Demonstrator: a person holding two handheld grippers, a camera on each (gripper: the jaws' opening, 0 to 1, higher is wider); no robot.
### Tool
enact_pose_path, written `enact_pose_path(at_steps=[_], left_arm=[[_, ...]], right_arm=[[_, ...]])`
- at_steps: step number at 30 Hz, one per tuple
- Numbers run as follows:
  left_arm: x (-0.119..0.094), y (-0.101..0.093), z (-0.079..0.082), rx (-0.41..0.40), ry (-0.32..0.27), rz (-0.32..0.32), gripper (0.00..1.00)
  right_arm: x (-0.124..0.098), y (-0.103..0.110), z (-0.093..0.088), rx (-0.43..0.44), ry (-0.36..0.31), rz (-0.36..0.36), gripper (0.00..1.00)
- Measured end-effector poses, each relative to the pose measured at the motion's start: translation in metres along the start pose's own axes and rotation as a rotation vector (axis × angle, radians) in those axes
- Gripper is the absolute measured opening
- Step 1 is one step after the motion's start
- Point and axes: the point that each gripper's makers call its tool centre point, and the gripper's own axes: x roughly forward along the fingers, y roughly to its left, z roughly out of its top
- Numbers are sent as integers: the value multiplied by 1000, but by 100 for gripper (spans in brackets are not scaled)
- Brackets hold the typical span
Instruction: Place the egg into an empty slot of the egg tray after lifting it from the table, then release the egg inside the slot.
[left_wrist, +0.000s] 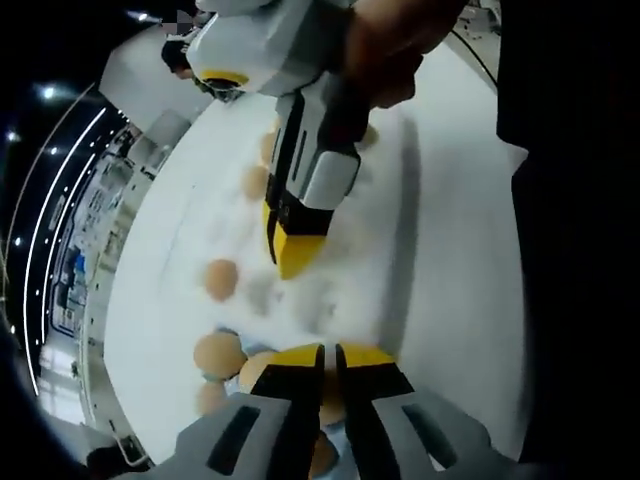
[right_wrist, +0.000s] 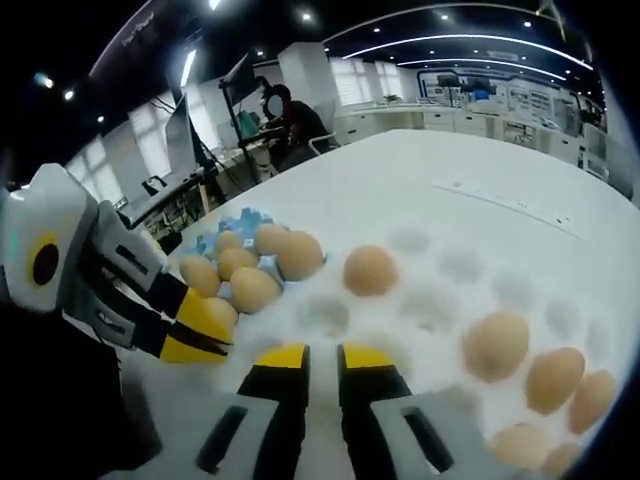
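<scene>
Yellow-tipped jaws of the right gripper (right_wrist: 322, 358) stand nearly closed and empty above the white egg tray (right_wrist: 440, 300). Loose eggs (right_wrist: 250, 265) lie heaped beside it; the left gripper (left_wrist: 330, 358) looks closed, empty. Judged fragile, smooth: grip across the middle, gently

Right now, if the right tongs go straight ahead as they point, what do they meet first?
Probably an empty slot of the white moulded egg tray just ahead of the right tongs; beyond it sits a brown egg. Depth is unclear.
</scene>
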Motion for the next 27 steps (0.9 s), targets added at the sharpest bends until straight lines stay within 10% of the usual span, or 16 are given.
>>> enact_pose_path(at_steps=[14, 27], left_arm=[[1, 0, -1, -66, -11, -39, 5], [2, 1, -2, -88, -19, -49, 5]], right_arm=[[0, 2, 4, -34, 172, 61, 15], [11, -23, 41, -186, 117, -32, 24]])
